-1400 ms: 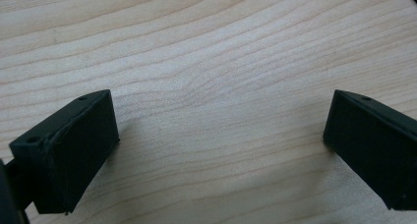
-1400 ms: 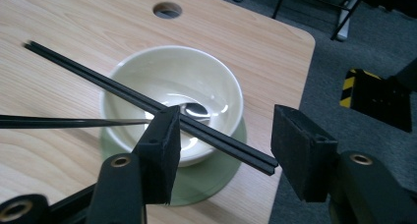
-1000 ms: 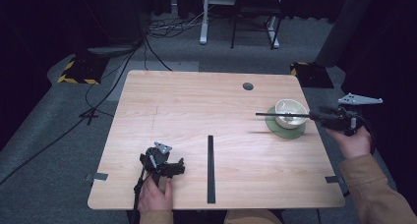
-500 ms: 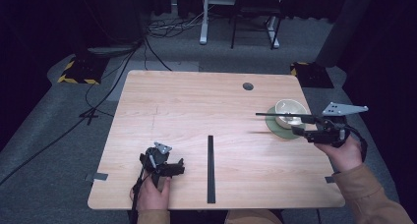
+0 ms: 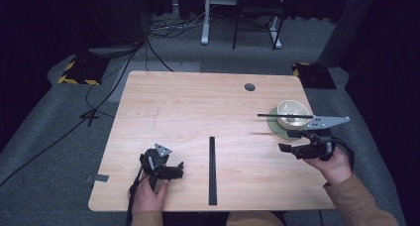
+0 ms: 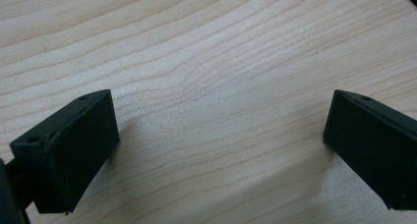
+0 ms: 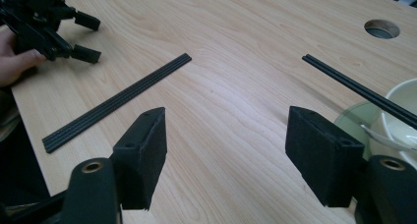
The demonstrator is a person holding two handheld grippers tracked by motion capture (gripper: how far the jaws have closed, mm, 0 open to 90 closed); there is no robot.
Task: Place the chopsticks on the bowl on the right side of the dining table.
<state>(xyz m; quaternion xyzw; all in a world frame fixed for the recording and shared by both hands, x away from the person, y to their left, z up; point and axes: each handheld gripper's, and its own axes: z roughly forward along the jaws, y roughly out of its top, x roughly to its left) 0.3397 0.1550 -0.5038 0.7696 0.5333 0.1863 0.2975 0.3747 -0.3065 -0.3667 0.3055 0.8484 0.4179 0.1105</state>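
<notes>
The bowl [image 5: 293, 113], off-white and round, sat on a green saucer [image 5: 280, 128] near the table's [image 5: 198, 102] right edge; in the right gripper view sth pale and thin lay inside it, prob. a spoon [image 7: 388, 139], too little visible to be sure. A thin black rod [image 5: 285, 116] lay across the bowl's rim, its free end pointing left over the wood. Table was light wood w/ clear grain, rounded corners, and a round hole [image 5: 250, 87] behind the bowl. Left of the bowl, toward the table's middle, a flat black strip [image 5: 212, 170] w/ lengthwise grooves lay straight, running front to back. R gripper [image 5: 289, 147] hovered just in front of the saucer, jaws spread wide w/ nothing between them, blocky black pads w/ a matte foam look. L gripper [image 5: 176, 169] sat far left of the bowl, beyond the strip, near the front edge, resting low on the wood; its jaws also stood wide apart, only bare grain between. Vs. 1 s earlier: R gripper had moved from beside the bowl's right side down toward the front edge and slightly left, so the hand now sat in front of the saucer. Bowl, rod, strip and L gripper were unchanged.
</notes>
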